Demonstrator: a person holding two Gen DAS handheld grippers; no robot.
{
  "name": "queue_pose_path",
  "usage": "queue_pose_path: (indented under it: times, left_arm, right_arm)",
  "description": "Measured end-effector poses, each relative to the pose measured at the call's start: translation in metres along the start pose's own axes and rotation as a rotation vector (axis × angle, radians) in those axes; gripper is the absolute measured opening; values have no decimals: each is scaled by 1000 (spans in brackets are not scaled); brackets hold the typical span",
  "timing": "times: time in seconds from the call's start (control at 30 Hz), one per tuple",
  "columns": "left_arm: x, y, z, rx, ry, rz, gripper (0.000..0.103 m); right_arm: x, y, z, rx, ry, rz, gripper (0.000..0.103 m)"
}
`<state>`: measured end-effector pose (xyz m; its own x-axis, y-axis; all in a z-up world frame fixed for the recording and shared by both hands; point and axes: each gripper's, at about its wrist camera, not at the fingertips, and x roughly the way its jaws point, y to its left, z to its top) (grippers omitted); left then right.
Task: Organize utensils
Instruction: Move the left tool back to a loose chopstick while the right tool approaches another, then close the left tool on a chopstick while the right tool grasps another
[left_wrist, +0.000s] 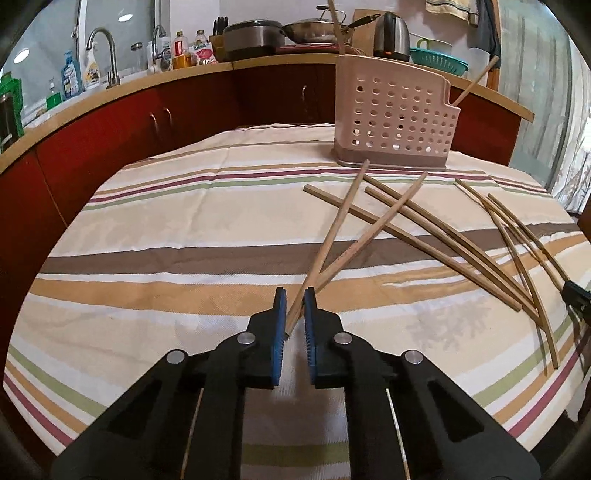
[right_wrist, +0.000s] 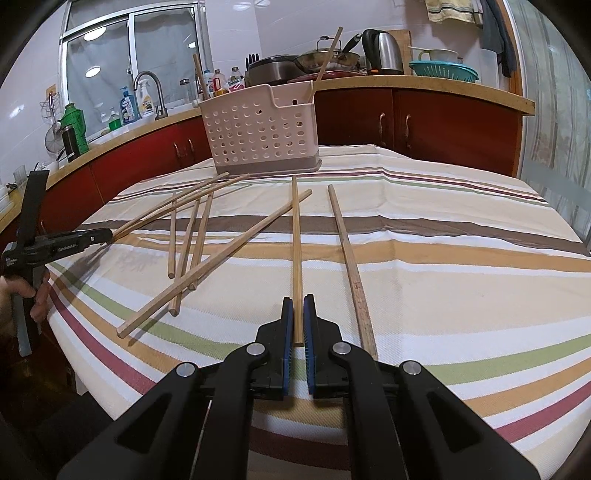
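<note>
Black jaws of the left gripper (left_wrist: 295, 310) are closed on the near ends of two crossed chopsticks (left_wrist: 332, 240), whose long axes fan away toward the pink holder (left_wrist: 395, 118) standing ahead and slightly right on the striped tabletop (left_wrist: 166, 229). Further right, loose chopsticks (right_wrist: 192, 240) lie scattered between the two hands. The right gripper (right_wrist: 298, 314) is clamped on the near end of a single chopstick (right_wrist: 295, 240) pointing straight ahead, with the holder ahead and to its left, and this gripper looks the nearer one.
</note>
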<state>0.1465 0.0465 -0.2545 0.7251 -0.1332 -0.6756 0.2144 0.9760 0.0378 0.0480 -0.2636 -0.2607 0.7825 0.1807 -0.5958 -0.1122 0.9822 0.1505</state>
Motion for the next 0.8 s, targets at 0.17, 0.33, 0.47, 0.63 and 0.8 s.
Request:
queue_pose_path:
  times: [0.17, 0.33, 0.47, 0.63, 0.8]
  left_arm:
    - [-2, -3, -3, 18, -3, 22, 11]
    - [-4, -3, -6, 12, -2, 23, 44]
    - [-2, -7, -9, 40, 13, 10, 25]
    - [-1, -14, -8, 68, 9, 4, 11]
    - [-8, -16, -9, 63, -18, 3, 10]
  right_arm:
    - [0, 0, 0, 2, -1, 2, 7]
    - [1, -1, 1, 8, -2, 4, 7]
    - [1, 0, 1, 9, -6, 4, 7]
    - [1, 0, 0, 10, -9, 4, 7]
    - [0, 0, -1, 10, -13, 4, 7]
